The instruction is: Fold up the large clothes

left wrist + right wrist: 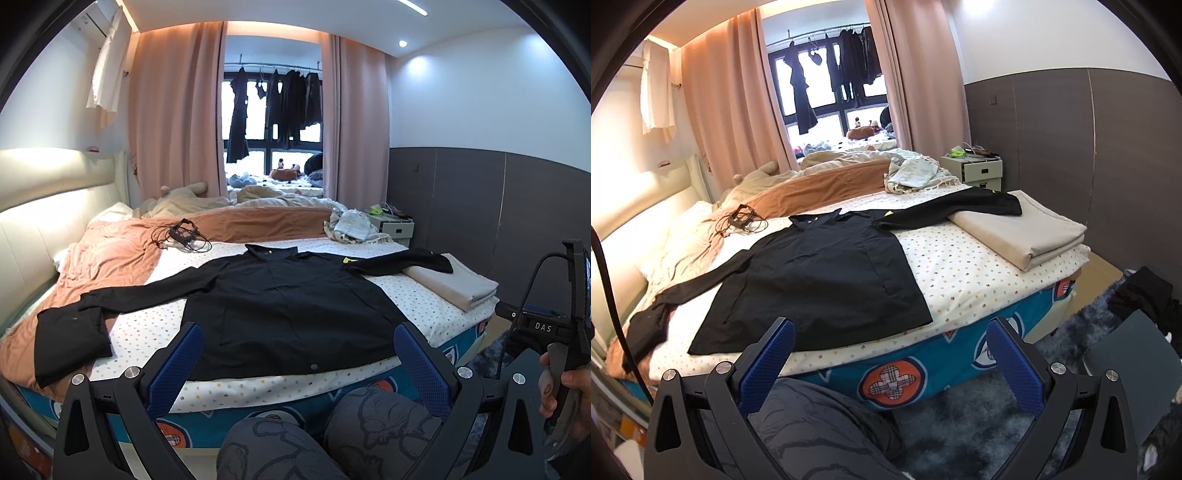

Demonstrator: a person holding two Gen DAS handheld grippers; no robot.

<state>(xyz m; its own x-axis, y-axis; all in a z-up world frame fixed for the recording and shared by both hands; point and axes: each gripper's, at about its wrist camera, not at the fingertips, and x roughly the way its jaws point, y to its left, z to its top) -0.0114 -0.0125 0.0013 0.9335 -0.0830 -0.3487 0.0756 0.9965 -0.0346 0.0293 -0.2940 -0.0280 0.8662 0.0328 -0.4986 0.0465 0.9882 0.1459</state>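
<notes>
Low in the left wrist frame, left gripper (297, 363) spread wide, blue fingers (189, 354) well apart, nothing between them, held short of the bed edge above patterned trouser knees (332, 432). Likewise in the right wrist frame, right gripper (892, 356) gaping, blue pads (1015, 363) clasping nothing, poised over the shaggy grey rug (979, 424) beside the mattress. At the right edge of the left frame, a hand (569, 398) wrapped round the other tool's handle.

Beyond the fingers, centre frame: black jacket (288, 299) laid flat and front up on the dotted white sheet (417, 295), hem just at the near edge of the bed, both sleeves stretched sideways. Left sleeve (74, 332) draped onto the crumpled peach blanket (110, 254); right sleeve (402, 262) lying across a folded beige cloth (454, 286) at the right corner.

Farther up, a tangle of black cable (183, 236) on the blanket, then a white nightstand (393, 225), pink curtains (173, 110), and dark clothes hanging (280, 107) at the window, upper centre.
</notes>
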